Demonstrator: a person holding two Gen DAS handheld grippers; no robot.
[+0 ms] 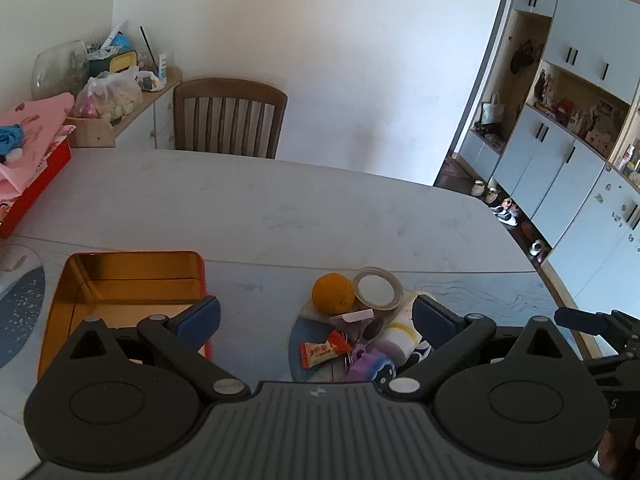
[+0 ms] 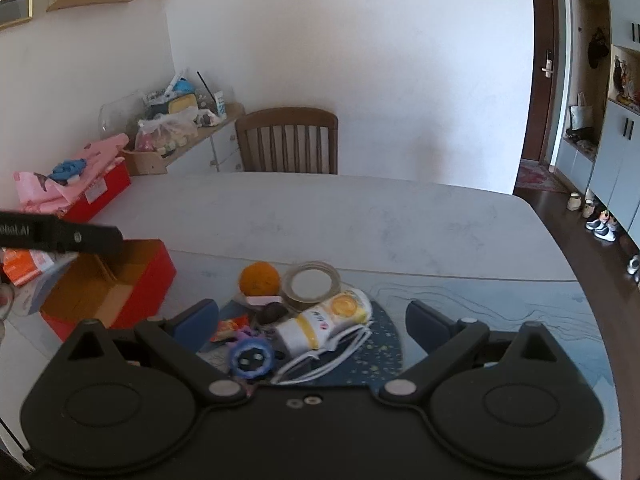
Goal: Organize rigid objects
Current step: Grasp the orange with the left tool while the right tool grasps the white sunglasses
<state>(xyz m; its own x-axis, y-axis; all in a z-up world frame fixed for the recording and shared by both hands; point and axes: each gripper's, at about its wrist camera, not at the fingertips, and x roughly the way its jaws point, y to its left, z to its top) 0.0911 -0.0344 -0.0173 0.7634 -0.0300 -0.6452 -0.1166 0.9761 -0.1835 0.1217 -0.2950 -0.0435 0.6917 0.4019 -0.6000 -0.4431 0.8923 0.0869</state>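
Observation:
A pile of small objects lies on a round blue mat [image 2: 380,344]: an orange [image 1: 333,294] [image 2: 259,279], a roll of clear tape [image 1: 377,291] [image 2: 311,283], a white and yellow pack [image 2: 326,318], a red candy wrapper [image 1: 323,352], a purple and blue toy [image 2: 251,356] and white cords [image 2: 324,356]. An open red tin with a gold inside [image 1: 128,292] [image 2: 108,288] stands to the left. My left gripper [image 1: 316,320] is open above the pile and the tin. My right gripper [image 2: 312,320] is open above the pile.
The grey table [image 1: 260,208] stretches far behind the pile. A red box under pink cloth [image 2: 80,188] sits at its far left. A wooden chair [image 1: 230,118] stands behind. Cabinets and shoes [image 1: 560,168] line the right. The table edge curves off at right.

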